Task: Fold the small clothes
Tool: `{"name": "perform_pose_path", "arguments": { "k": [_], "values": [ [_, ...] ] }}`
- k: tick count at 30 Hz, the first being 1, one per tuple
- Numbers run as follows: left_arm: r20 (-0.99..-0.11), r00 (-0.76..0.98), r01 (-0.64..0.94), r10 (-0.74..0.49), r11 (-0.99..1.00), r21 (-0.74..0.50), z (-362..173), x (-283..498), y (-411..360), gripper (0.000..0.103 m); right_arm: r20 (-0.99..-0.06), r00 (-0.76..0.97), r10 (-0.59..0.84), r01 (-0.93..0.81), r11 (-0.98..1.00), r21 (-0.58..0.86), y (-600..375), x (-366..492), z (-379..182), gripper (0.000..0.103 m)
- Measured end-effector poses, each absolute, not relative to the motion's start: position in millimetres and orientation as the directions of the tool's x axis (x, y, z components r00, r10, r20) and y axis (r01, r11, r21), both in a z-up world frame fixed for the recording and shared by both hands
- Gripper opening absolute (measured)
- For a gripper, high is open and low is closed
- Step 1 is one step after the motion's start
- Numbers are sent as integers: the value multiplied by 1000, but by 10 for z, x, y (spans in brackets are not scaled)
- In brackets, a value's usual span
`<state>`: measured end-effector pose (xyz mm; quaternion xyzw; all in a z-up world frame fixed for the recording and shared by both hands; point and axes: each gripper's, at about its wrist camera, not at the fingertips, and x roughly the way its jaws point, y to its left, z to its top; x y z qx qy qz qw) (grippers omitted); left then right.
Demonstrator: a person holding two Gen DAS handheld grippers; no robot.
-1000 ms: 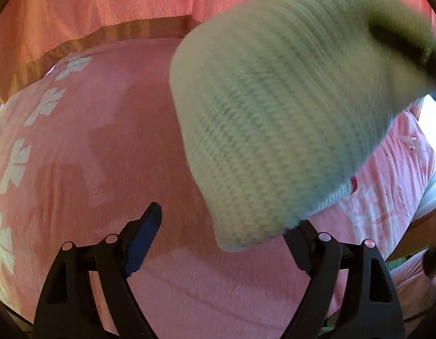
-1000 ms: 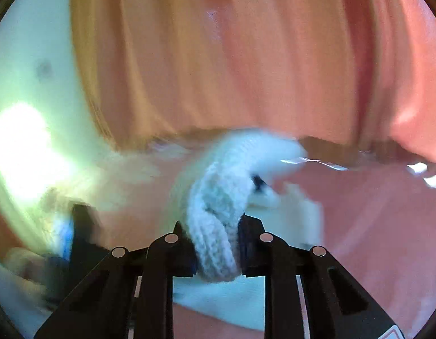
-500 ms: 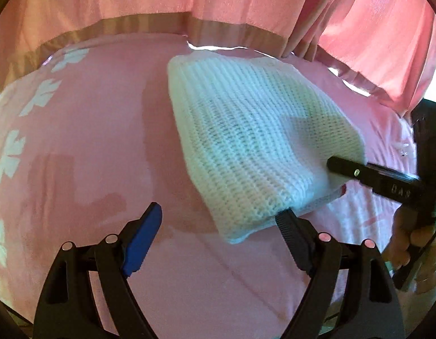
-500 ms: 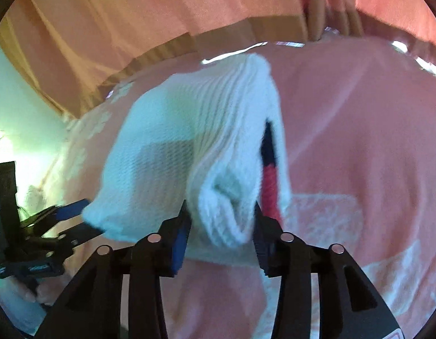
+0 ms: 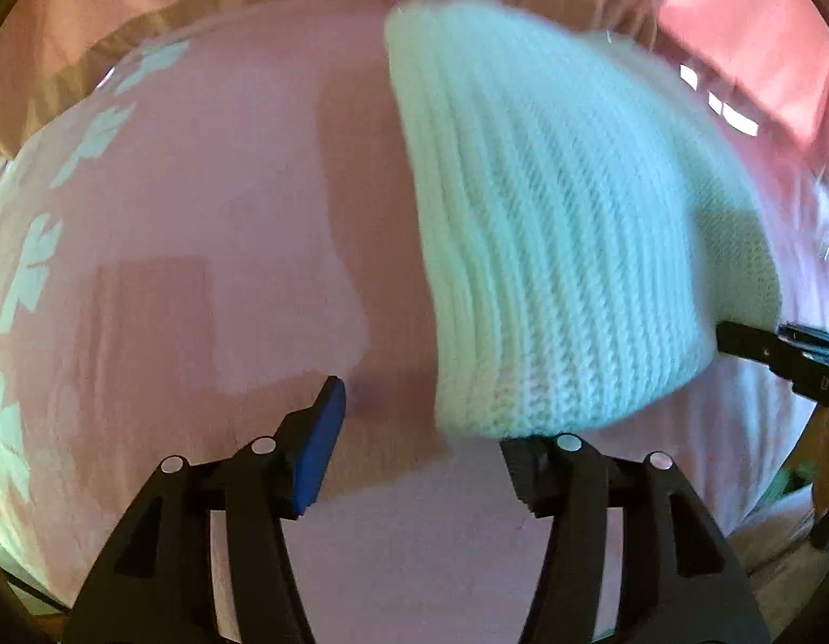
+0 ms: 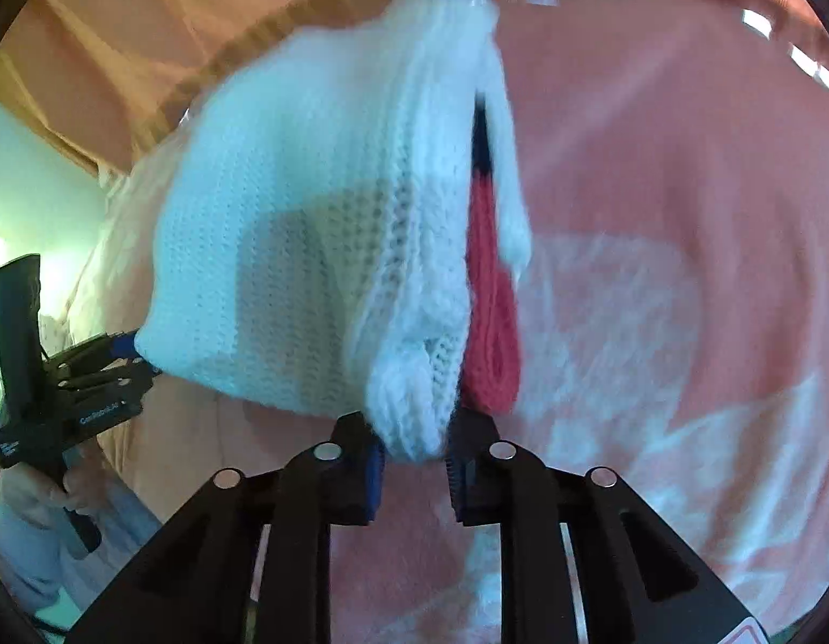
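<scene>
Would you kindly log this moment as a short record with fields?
garment: white knitted piece with a red and dark part at its edge
surface: pink bedcover with pale flower prints
right gripper: jaws closing on a bunched white edge
left gripper: jaws closing, knit's corner by one finger, not pinched
backdrop: pink curtain

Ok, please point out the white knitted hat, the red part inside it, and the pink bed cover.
white knitted hat (image 5: 564, 225): left wrist view, middle of its ribbed outer side.
red part (image 6: 489, 290): right wrist view, red knit showing in the hat's opening.
pink bed cover (image 5: 242, 172): left wrist view, bare pink area left of the hat.
</scene>
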<state>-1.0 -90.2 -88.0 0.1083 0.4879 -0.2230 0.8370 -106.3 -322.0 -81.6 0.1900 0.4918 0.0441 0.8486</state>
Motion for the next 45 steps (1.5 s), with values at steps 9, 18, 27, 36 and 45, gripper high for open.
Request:
{"name": "perform_pose_path", "arguments": {
  "k": [9, 18, 27, 36, 45],
  "values": [
    [-680, 507, 577, -529, 795, -187, 11, -321, -791, 72, -669, 721, 179, 84, 937, 340, -3381, -1285, -78, 45],
    [-748, 585, 463, -313, 886, -8, -379, 174, -1288, 71, -755, 653, 57, 133, 973, 189, -3233, -597, -376, 7],
    [-760, 586, 417, -280, 909, -13, -486, 296, -1278, 76, -739, 674, -18, 106, 992, 73, -3208, -494, -285, 6],
    [-748, 602, 419, -279, 908, -2, -372, 200, -1276, 75, -681, 726, 94, 28, 986, 166, -3147, -951, -11, 6],
    [-742, 614, 447, -268, 893, 47, -349, 27, -1311, 75, -723, 686, 79, 53, 986, 158, -3187, -1066, -203, 7]
  ]
}}
